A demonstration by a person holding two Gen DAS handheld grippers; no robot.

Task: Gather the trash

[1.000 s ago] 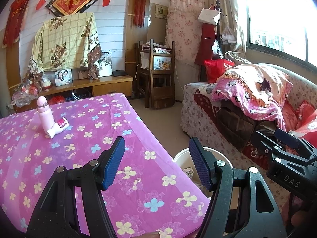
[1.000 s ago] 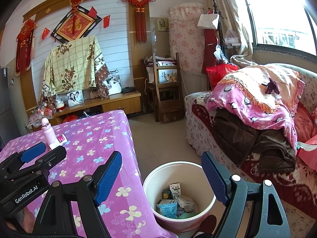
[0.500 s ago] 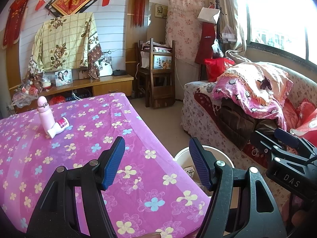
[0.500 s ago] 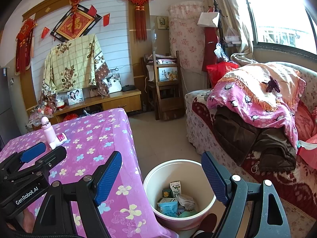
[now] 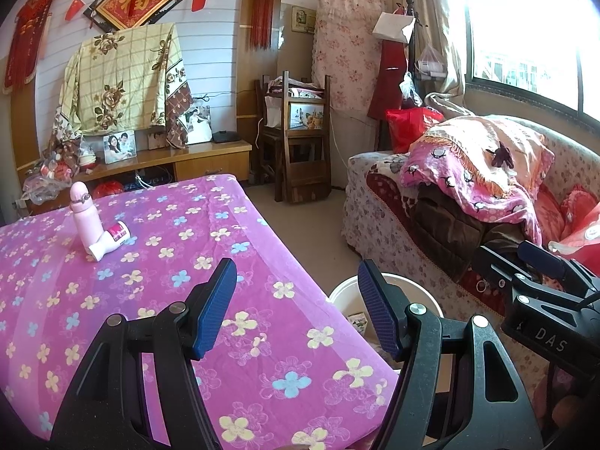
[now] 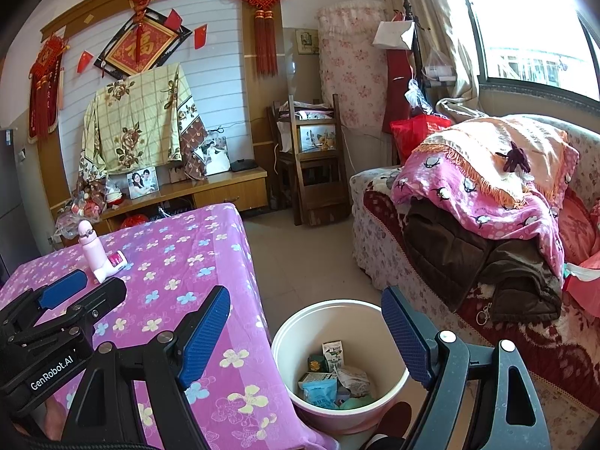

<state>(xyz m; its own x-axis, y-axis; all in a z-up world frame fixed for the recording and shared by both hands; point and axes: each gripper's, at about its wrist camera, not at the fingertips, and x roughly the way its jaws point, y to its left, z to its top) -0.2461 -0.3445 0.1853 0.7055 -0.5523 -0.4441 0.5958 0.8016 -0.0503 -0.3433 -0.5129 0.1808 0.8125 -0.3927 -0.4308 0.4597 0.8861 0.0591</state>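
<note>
left gripper (image 5: 296,311): my black frame, blue ribbed pads, silver screws, "GenRobot.AI" lettering | right gripper (image 6: 305,337): same build, "DAS" lettering

Pinks, purples and reds fill a patterned room.

The tabletop (image 5: 157,300) wears a magenta-purple cloth strewn with cream, blue and pink flowers; on it a pale pink bottle (image 5: 84,217) stands against a white tube (image 5: 110,242) with a hot-pink label. Beside the tabletop sits a white bucket (image 6: 285,341) holding blue, green and white wrappers. Both hand-held grippers, left (image 5: 296,311) and right (image 6: 305,335), are black with blue textured pads. Past the bucket, the sofa (image 6: 378,255) is pale with small pink florals, piled with a pink penguin-print blanket (image 6: 487,206) and a dark brown jacket (image 6: 468,262). Behind the tabletop hangs a yellow checked cloth (image 5: 120,78) with brown roses, below red-and-gold wall ornaments (image 5: 137,0).
</note>
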